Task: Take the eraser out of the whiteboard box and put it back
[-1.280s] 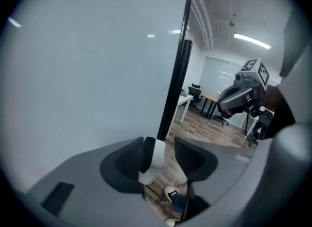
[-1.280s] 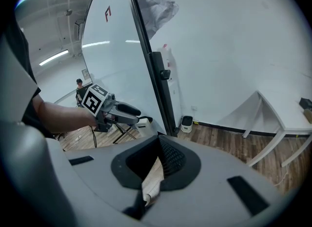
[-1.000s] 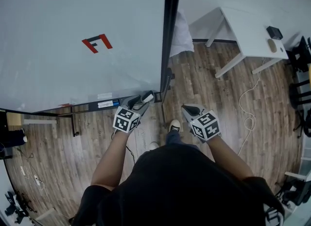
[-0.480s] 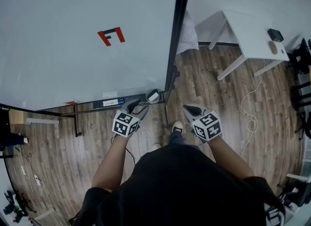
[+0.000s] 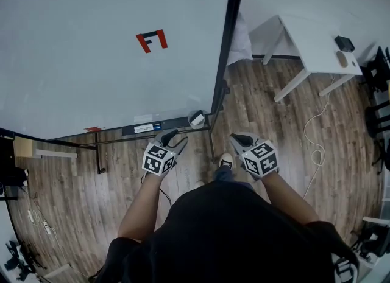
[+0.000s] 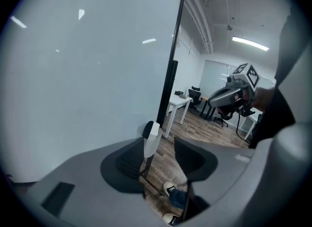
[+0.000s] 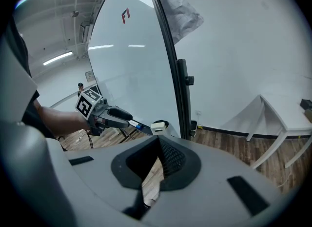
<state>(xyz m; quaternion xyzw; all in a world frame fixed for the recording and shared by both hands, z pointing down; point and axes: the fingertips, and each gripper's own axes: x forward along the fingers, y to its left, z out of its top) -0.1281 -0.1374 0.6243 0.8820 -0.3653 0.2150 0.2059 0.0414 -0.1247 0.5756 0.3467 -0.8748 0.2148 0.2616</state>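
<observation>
Down on the whiteboard tray [image 5: 177, 122], the eraser [image 5: 196, 118] perches at the end, so the wide-open, empty left claw [image 5: 175, 137] might bump it off; the right claw [image 5: 237, 138] is closed.

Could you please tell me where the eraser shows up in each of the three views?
Head view: the eraser sits centre, just left of the black frame post, near its foot.
Left gripper view: eraser low centre, below-left of the post.
Right gripper view: eraser centre, left of the post.
Shared landmark: that post.
</observation>
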